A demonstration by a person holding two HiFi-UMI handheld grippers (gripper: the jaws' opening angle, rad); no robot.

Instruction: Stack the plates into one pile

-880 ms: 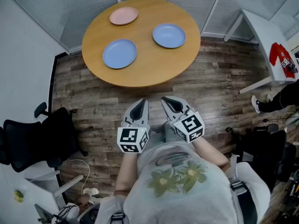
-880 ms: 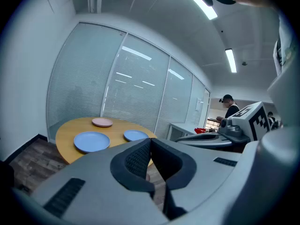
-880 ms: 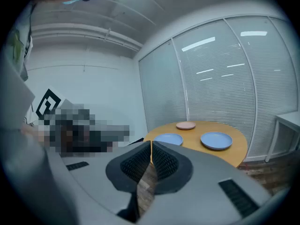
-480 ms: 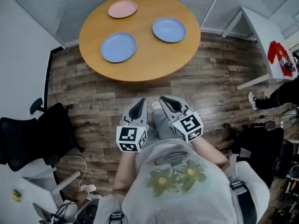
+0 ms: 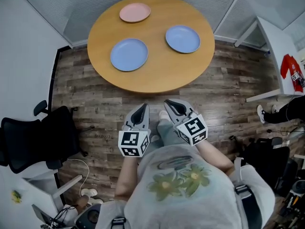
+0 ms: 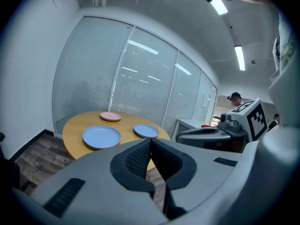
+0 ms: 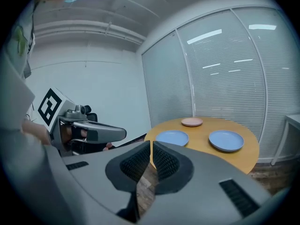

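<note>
Not started. 3 plates on round wooden surface [image 5: 157,78], all separate, well apart: pink plate [image 5: 135,12] at far edge, blue plate [image 5: 129,54] near-left, second blue plate [image 5: 183,38] to the right. No pile yet; whole stacking job left, by the look of it. Both clenched & empty, held near the body, well short of the surface: left tongs [image 5: 142,109], right tongs [image 5: 172,105]. No brand or label legible. Only square patterns on marker cubes [image 5: 133,143]; red item [image 5: 291,67] on white side table [image 5: 274,37], far right, print too small to read.
</note>
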